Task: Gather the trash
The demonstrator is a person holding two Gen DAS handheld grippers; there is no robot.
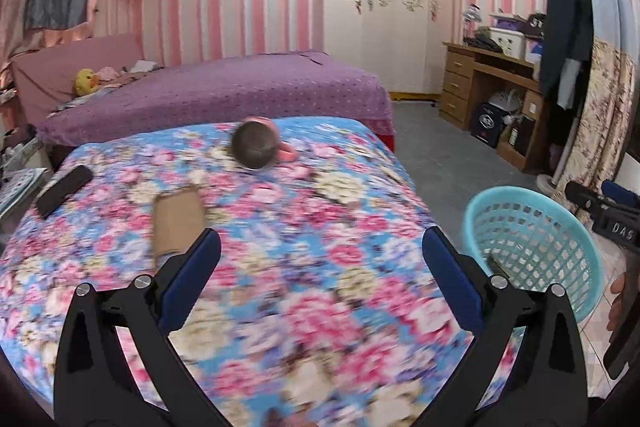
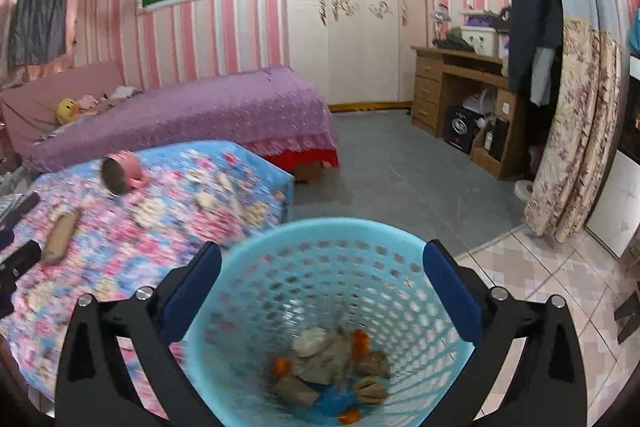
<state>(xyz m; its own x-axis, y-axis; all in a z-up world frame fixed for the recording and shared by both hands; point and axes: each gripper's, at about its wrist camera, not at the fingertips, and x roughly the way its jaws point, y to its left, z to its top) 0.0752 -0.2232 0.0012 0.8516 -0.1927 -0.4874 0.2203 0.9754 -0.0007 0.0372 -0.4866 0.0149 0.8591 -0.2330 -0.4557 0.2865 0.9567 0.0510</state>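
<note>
your left gripper [image 1: 320, 267]: fingers wide, nothing between, over floral bed [image 1: 304, 235] | your right gripper [image 2: 320, 279]: fingers wide, empty, above blue basket [image 2: 304, 239] | trash [image 2: 332, 367] at basket bottom | cardboard piece [image 1: 178, 217] on bed

My left claw [image 1: 321, 259] is matt black plastic with blue rubbery pads and small shiny metal screws; my right claw [image 2: 322, 269] is made the same. The bed cover [image 1: 304, 227] under me is soft printed cloth — flowers all over. On it lies a flat piece of dull brown cardboard [image 1: 178, 221] and a smooth pink cup [image 1: 260, 143]. The basket [image 2: 280, 243] is glossy turquoise plastic, pierced with holes, holding crumpled paper scraps [image 2: 332, 359]. The desk [image 1: 480, 83] looks like varnished wood — the wardrobe [image 1: 376, 7] glossy white.
</note>
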